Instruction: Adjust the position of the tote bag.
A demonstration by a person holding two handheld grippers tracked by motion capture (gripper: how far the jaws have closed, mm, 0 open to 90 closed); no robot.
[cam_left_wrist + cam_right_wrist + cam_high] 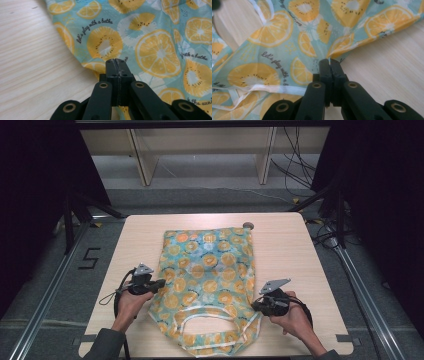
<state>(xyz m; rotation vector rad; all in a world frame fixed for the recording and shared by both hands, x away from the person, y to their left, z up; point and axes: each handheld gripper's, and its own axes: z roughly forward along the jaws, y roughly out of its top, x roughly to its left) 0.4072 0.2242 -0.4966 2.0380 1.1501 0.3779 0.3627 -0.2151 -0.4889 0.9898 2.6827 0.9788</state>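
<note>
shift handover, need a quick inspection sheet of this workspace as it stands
surface: light wood table, bare around the cloth, small round hole at its far edge
job's things: fruit-print cloth spread flat, white-trimmed cut-out edge toward the person
clutter: nothing seen
grippers: left gripper shut on the cloth's left edge; right gripper shut on the cloth's right edge
cables: one trails from the left gripper; loose cables on the floor behind the table
surroundings: dark curtains on both sides, wooden frame legs beyond, a 5 marked on the floor at left
</note>
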